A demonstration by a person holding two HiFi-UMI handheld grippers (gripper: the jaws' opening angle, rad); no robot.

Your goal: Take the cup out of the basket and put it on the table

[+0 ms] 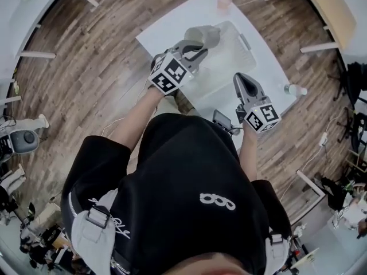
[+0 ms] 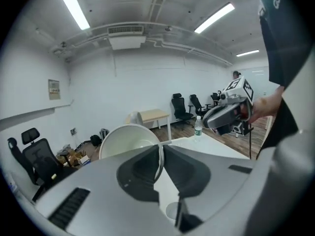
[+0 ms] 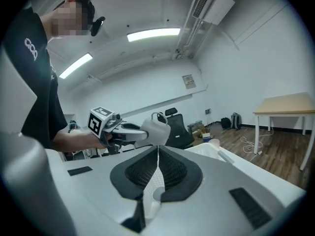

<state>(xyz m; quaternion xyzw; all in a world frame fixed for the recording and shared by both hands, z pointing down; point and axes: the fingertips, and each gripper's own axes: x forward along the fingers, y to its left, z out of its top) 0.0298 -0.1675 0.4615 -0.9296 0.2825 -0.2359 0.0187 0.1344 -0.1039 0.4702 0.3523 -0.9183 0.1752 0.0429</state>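
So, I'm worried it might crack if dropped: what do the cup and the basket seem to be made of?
The cup looks like plastic, though glazed ceramic is possible: plain off-white, smooth, thin-rimmed, faint sheen. The basket is probably plastic: milky, half-translucent walls.

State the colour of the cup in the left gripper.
White cup; the left gripper view shows it best.

- Table [image 1: 171,32]: bare strip left of the basket [image 1: 239,55]; you can pass there.
- Obstacles for you: pink cup [image 1: 224,1] at the far corner, bottle [image 1: 295,89] at the right edge.
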